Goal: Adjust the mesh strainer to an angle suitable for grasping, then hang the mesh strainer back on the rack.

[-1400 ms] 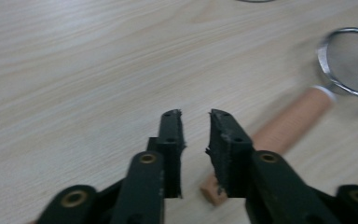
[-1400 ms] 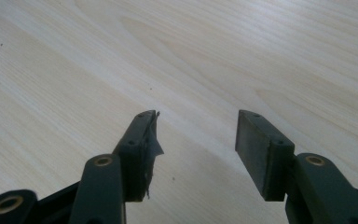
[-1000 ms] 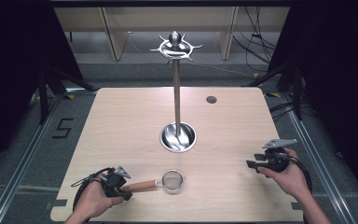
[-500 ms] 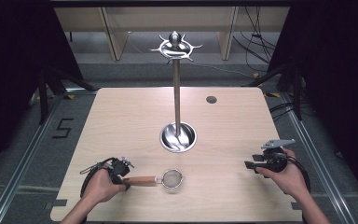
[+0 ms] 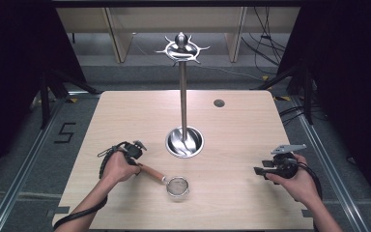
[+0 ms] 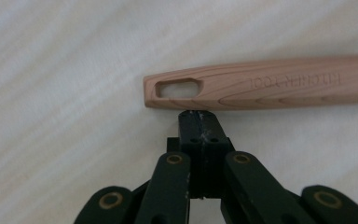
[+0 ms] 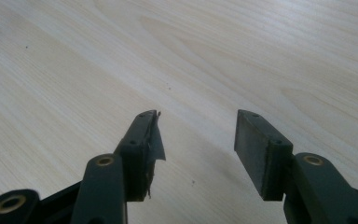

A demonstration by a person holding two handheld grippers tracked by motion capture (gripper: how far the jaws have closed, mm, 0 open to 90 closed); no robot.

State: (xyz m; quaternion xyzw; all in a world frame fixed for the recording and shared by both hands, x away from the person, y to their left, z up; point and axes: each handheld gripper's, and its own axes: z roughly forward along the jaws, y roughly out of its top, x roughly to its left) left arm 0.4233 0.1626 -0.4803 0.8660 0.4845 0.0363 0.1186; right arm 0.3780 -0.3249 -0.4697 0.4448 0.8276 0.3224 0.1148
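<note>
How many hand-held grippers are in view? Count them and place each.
2. The left hand-held gripper is front left, jaws together against the strainer's wooden handle; the right hand-held gripper is front right, jaws apart over bare table.

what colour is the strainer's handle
Light natural wood with visible grain, on the strainer's handle; clearest in the left gripper view.

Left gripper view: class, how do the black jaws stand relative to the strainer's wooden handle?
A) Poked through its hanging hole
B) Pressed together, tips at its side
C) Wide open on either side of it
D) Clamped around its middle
B: the left gripper has its jaws pressed together, tips against the side of the wooden handle, near the hanging hole.
</note>
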